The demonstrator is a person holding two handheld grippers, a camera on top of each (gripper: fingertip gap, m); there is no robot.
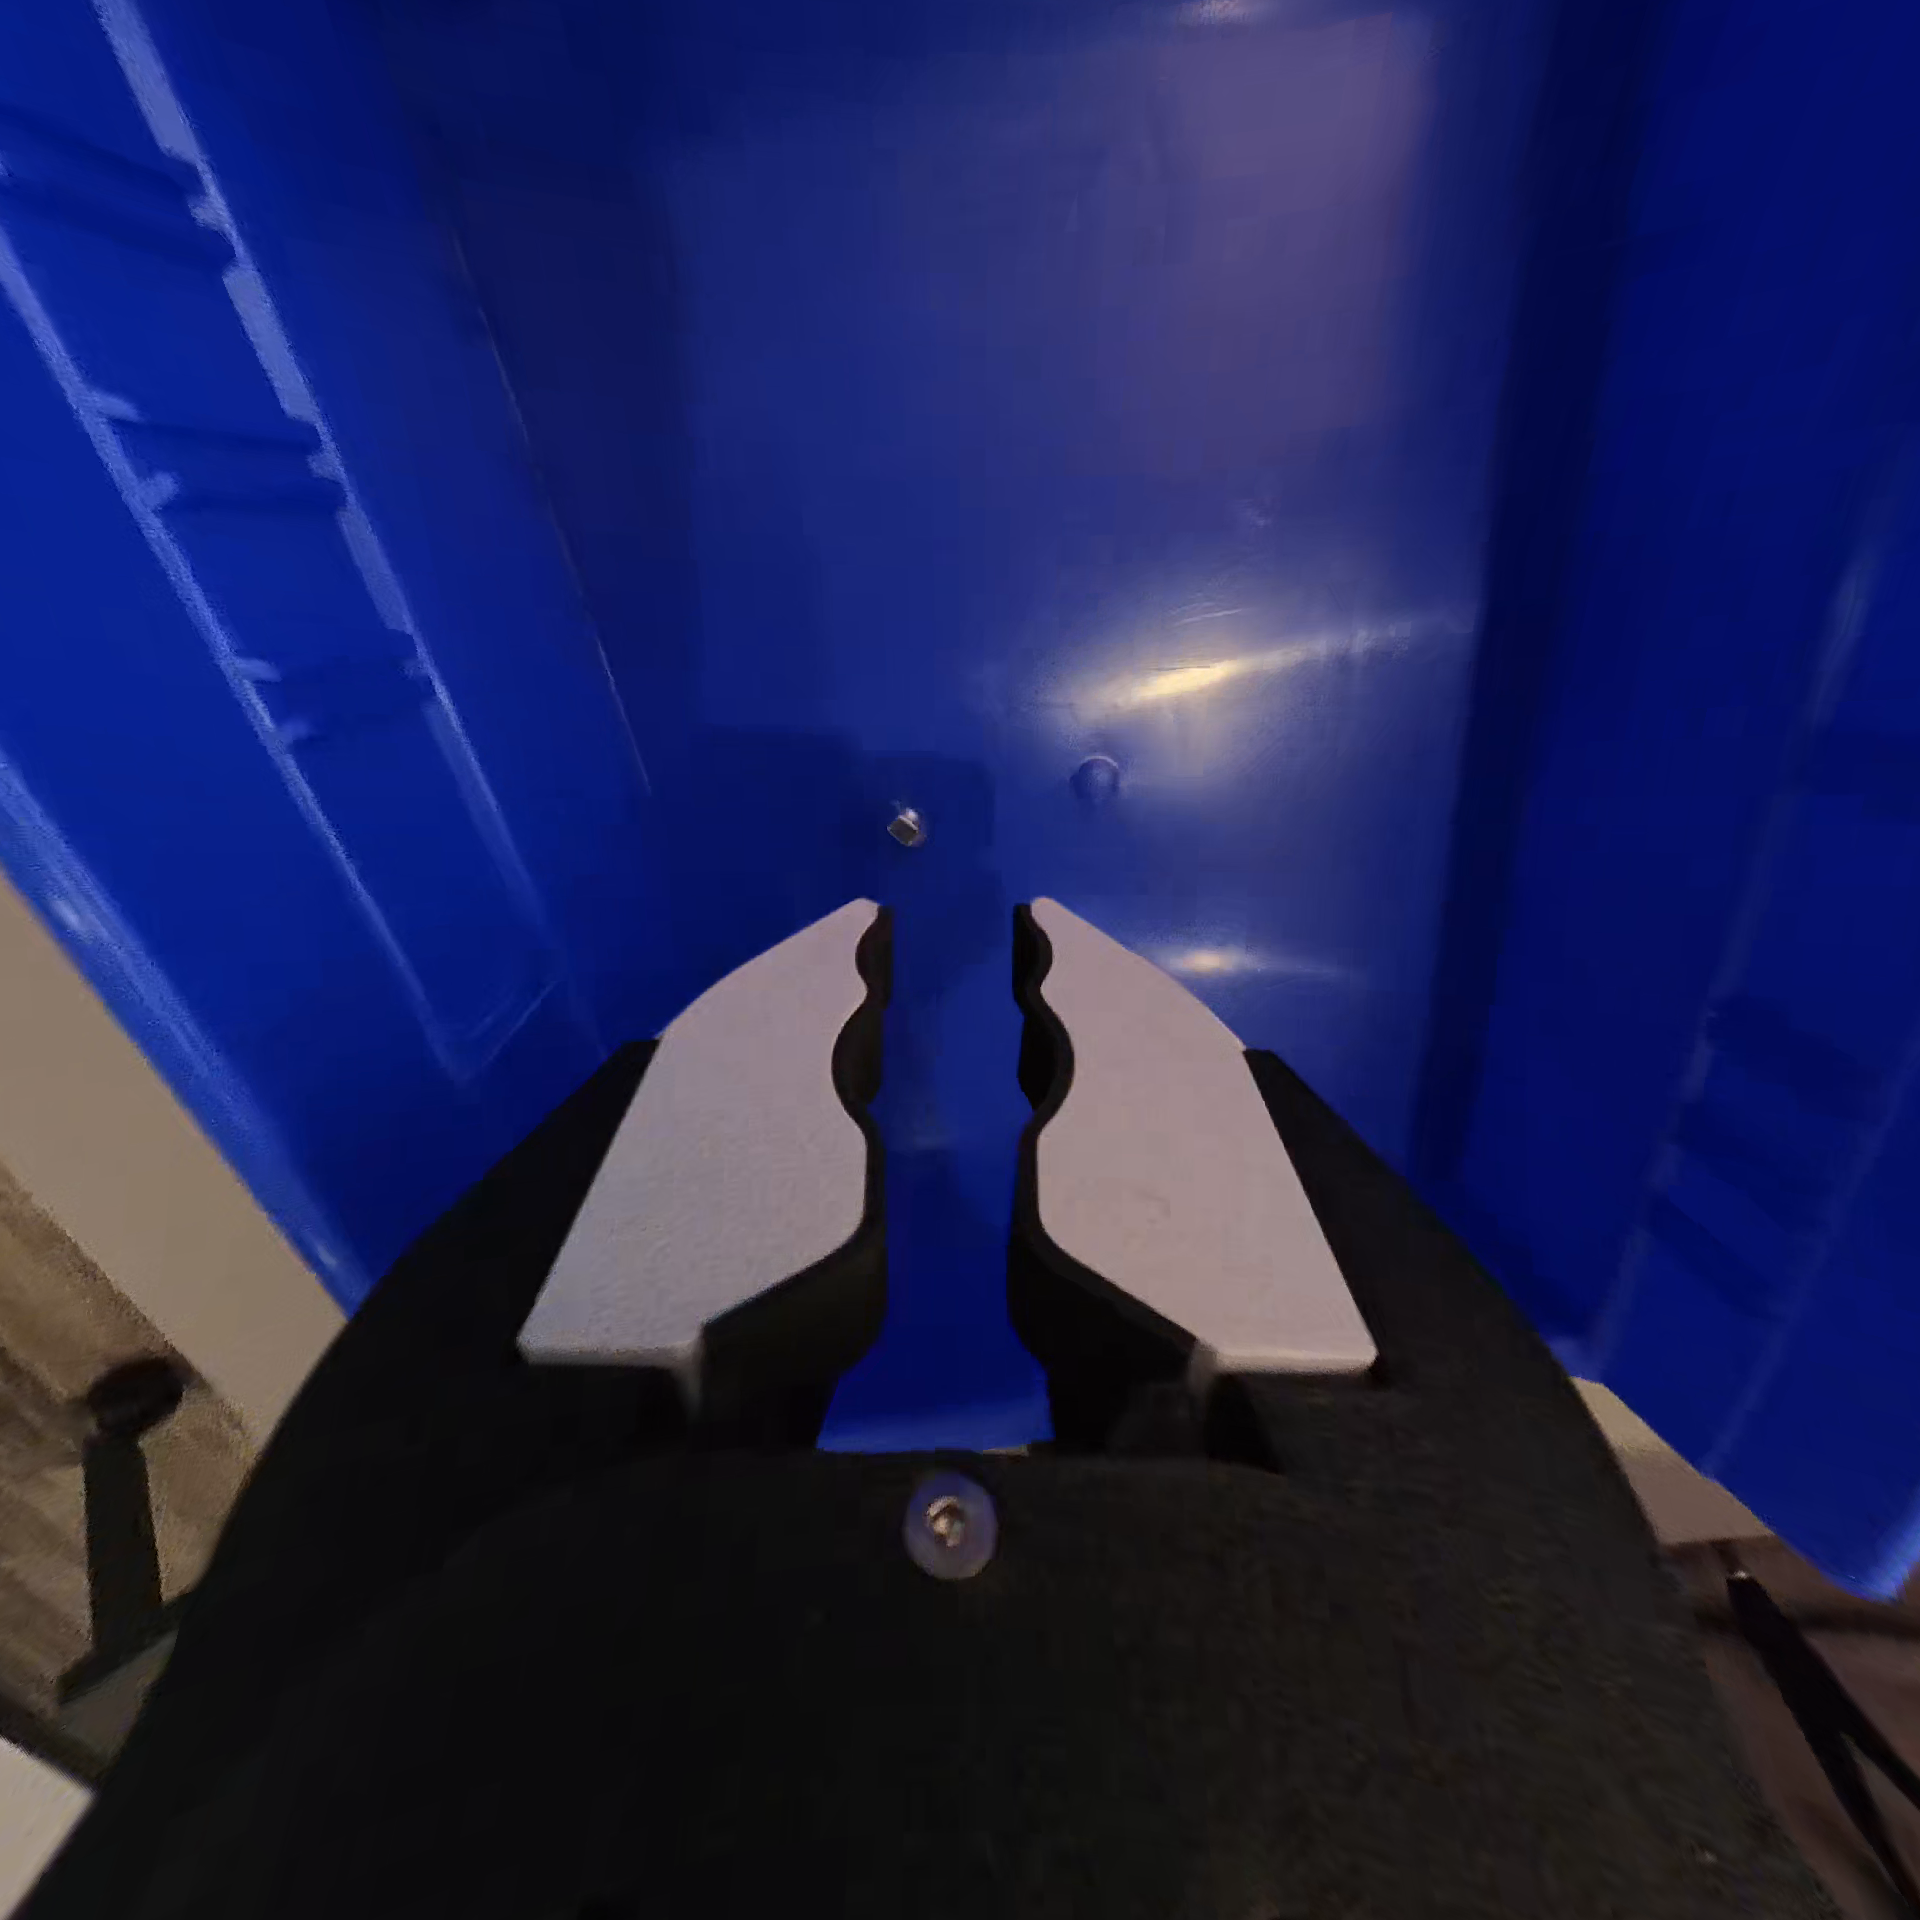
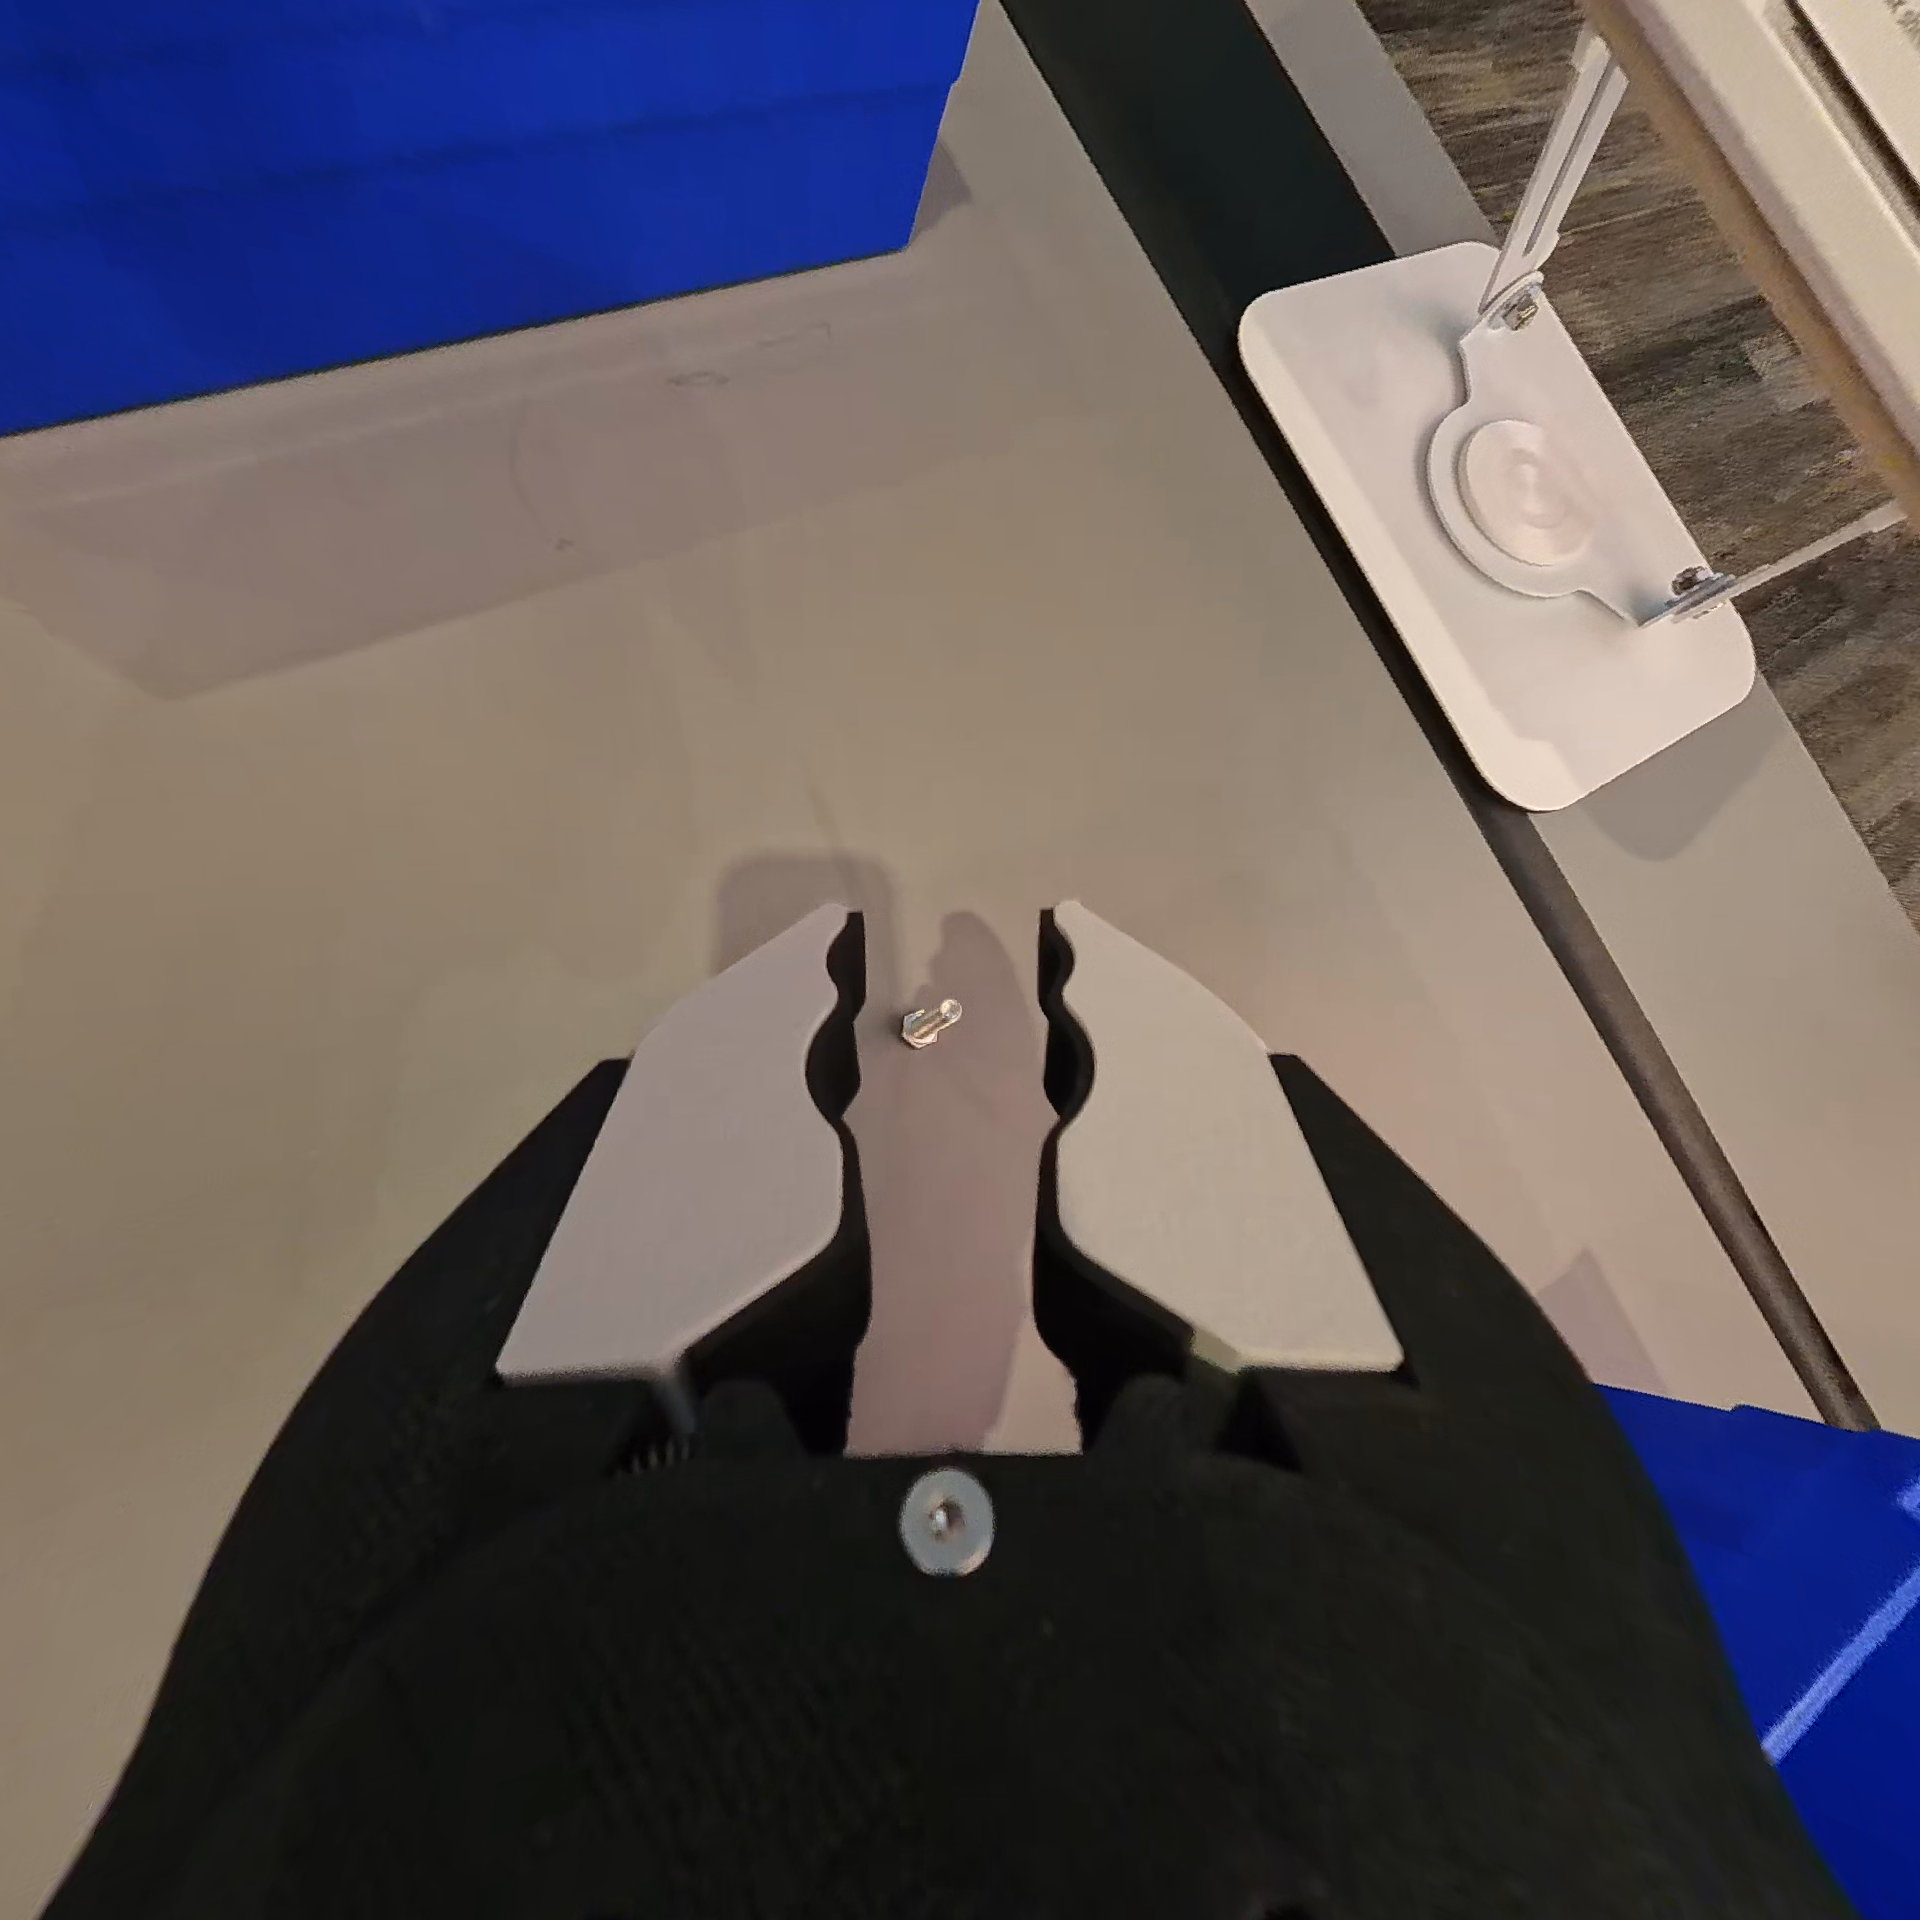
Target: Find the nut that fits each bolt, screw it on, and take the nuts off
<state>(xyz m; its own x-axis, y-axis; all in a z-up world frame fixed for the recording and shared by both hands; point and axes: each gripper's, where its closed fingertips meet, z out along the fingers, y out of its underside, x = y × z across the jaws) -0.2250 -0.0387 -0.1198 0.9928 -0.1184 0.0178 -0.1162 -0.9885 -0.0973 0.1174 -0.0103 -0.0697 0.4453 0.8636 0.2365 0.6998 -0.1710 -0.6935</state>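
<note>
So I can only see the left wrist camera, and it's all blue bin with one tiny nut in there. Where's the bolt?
Observer: The bolt lies on the grey table, outside the bin; only the right wrist view shows it.
Operator: Is the other gripper holding it?
Observer: No. The right gripper is open, and the bolt sits loose in the gap between its fingers, touching neither as far as I can tell.
Operator: Is anything else over there?
Observer: A white stand base sits at the table's far right edge, well apart from the bolt.
</note>
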